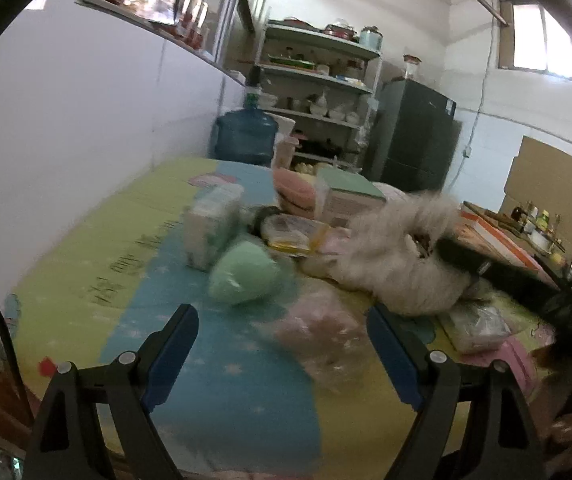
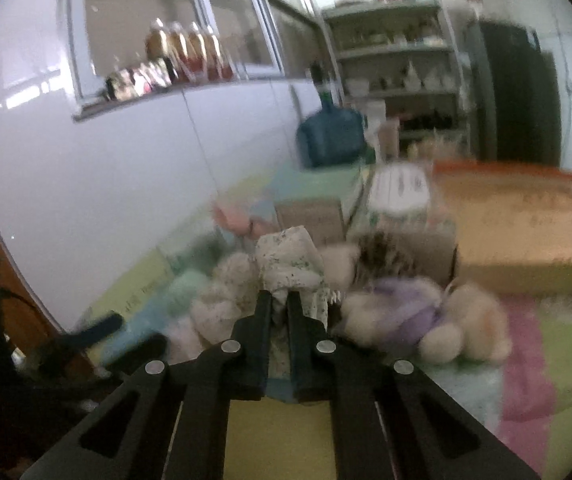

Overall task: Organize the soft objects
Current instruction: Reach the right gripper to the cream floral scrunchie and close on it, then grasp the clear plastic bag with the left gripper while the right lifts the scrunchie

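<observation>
**Two hand-held grippers above a patterned mat strewn with soft objects**

Left wrist view: the left gripper (image 1: 282, 320) stands with its jaws wide apart and nothing between them, low in the frame over the blue-and-yellow mat (image 1: 222, 396). A green cushion (image 1: 244, 276) lies at centre, a fluffy white plush (image 1: 402, 256) to its right, and a blue water jug (image 1: 246, 136) against the wall behind.

Right wrist view: the right gripper (image 2: 279, 300) is clamped on a white speckled cloth (image 2: 290, 260), which rises at frame centre. A purple-and-cream plush toy (image 2: 418, 312) lies just right of it; a cardboard box (image 2: 526, 220) fills the right side. The view is motion-blurred.
</observation>
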Tool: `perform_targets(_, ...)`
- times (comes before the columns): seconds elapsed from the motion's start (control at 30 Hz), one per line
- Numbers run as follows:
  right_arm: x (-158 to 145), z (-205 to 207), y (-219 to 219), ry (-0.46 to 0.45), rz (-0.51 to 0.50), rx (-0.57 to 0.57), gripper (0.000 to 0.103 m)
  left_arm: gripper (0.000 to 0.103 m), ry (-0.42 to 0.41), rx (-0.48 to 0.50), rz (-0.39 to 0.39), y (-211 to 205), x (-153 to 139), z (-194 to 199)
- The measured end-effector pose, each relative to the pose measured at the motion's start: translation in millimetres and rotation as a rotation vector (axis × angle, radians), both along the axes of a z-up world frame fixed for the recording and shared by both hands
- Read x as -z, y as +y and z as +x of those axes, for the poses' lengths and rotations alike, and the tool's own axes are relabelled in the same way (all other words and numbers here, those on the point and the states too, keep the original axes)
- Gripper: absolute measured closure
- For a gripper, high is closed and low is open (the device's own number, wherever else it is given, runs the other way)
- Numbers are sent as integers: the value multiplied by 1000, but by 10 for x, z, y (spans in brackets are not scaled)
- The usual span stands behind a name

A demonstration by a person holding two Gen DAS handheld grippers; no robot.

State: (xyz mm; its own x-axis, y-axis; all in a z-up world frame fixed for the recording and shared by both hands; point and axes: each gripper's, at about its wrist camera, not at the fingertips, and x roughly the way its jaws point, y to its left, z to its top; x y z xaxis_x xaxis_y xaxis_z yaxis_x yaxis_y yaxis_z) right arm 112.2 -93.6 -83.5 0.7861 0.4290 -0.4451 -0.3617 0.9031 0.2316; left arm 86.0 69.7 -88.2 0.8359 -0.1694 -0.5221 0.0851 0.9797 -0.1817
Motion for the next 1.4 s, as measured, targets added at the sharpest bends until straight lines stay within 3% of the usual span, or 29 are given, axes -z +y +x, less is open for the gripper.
perform_targets(0.1, -188, -130, -92, -67, 14, 12, 96, 22, 29, -8, -7, -87, 68, 108)
perform_targets(0.17, -271, -198, -168, -94, 28, 18, 96, 24, 59, 6, -64, -84, 114, 176)
perform_targets(0.3, -347, -286, -300, -106, 58, 25, 96, 32, 98, 28, -143, -73, 166, 241)
perform_targets(0.43, -349, -331, -339, -98, 61, 31, 96, 41, 110, 40, -158, -149, 182, 267)
perform_targets(0.47, -341, -340, -354, -96, 63, 34, 96, 52, 119, 43, -154, -176, 185, 282)
perform_targets(0.53, -332, -356, -388, -93, 66, 39, 96, 63, 126, 30, -122, -235, 189, 299)
perform_targets(0.9, -362, -444, -615, -100, 87, 79, 96, 64, 83, 17, -120, -243, 116, 153)
perform_targets(1.4, -526, -501, -890, -158, 104, 122, 96, 64, -63, 51, -39, -479, -547, -21)
